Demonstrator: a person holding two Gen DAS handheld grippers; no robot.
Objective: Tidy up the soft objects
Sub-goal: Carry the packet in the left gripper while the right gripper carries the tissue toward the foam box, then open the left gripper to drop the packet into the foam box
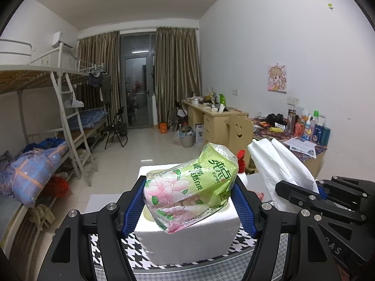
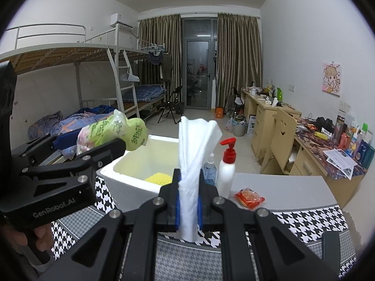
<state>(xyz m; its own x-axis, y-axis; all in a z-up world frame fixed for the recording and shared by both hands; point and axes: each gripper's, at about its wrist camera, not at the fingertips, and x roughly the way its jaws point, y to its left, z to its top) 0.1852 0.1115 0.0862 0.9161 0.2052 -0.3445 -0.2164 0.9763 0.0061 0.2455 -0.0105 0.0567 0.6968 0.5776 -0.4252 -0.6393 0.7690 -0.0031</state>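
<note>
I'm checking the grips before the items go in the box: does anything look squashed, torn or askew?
The green tissue pack is dented between the left gripper pads, its wrapper crumpled. The white cloth is pinched narrow in the right gripper. Nothing looks torn.

The green tissue pack (image 1: 187,187) hides most of the foam box's (image 1: 187,241) inside in the left wrist view. In the right wrist view, the white folded cloth (image 2: 191,182) covers part of a yellow thing (image 2: 158,178) in the box and most of a blue bottle (image 2: 210,168). The desk bottles' (image 2: 356,140) labels are too small to read.
</note>
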